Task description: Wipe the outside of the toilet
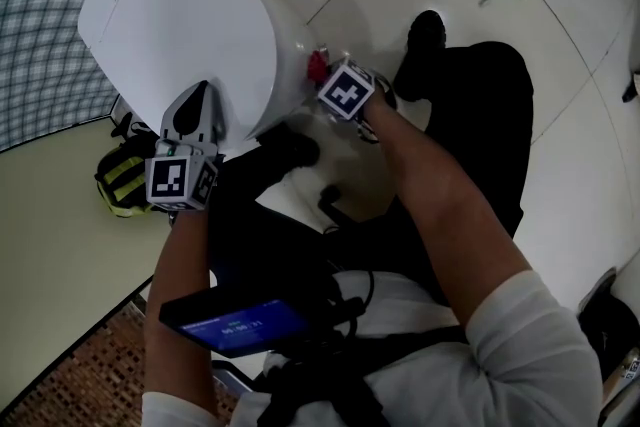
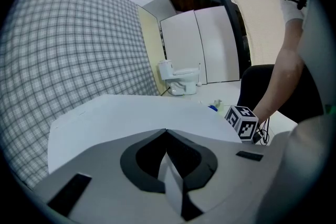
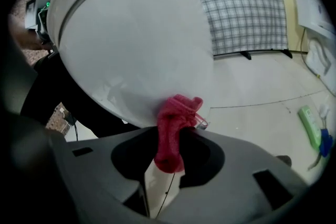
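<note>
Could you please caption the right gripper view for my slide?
Right gripper holds a pink cloth against the outside of the toilet bowl.

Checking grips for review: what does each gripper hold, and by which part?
Right gripper holds a red cloth by its lower end, the bunched top against the toilet. Left gripper is shut, holding nothing.

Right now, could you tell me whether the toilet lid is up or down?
Down: the toilet lid lies flat on the bowl, with no gap showing beneath its edge.

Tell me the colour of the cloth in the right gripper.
Pinkish red; the cloth shows best in the right gripper view.
</note>
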Available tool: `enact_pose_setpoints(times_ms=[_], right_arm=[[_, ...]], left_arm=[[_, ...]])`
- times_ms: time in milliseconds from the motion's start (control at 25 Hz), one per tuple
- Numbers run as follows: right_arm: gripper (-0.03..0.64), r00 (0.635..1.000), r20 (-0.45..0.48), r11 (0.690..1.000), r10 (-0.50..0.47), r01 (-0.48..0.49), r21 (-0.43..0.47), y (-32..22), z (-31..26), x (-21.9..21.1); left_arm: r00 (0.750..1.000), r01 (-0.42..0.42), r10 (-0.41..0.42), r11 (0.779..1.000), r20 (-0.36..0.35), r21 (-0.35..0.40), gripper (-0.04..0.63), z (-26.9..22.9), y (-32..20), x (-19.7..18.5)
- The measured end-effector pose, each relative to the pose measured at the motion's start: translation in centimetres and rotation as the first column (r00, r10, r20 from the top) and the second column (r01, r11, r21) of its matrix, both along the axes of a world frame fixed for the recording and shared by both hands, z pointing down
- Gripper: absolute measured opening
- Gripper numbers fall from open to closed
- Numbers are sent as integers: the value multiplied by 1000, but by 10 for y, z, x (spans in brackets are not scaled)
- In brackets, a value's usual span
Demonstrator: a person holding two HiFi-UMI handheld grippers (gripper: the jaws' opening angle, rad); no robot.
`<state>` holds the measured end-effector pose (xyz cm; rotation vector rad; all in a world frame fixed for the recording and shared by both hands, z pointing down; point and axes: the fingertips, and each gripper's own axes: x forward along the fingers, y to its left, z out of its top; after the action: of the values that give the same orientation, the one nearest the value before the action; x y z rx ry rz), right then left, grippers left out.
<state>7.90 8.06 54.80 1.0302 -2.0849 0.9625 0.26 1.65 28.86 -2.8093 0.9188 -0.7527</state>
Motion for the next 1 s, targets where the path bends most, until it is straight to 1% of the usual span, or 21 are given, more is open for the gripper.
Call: enact_pose_setpoints(times_ms=[120,240,320,400,480,680,800,1000], right_arm=[[120,995,89,998,-55,56,-17,6,4,-25],[120,985,123,989,-125,134,-69,21,10,-38],[120,973,138,974,-187,202,-105,36,15,-48],[120,956,161,960,-245,262,-95,44,11,-64],[120,944,170,951,-284,300,-80,48,8,-75],[120,929,193,942,-316,332,-55,48,6,-92],[120,920,211,933,-331,353,-72,52,7,-104],[120,899,250,919,-360,388,-68,58,0,-127]], left_arm=[[1000,-1,1,1000,3,-6,0,1,0,-1],[1000,-14,14,1000,-9,-2,0,1,1,0],[1000,-11,11,1000,-6,4,0,1,1,0],[1000,-2,2,1000,0,2,0,0,1,0],[1000,0,0,1000,-3,-1,0,0,1,0],[1000,5,-5,1000,-24,-4,0,-1,1,-1],[999,21,-21,1000,-29,-7,0,-2,0,-3],[998,0,0,1000,-62,-5,0,-5,1,-4]])
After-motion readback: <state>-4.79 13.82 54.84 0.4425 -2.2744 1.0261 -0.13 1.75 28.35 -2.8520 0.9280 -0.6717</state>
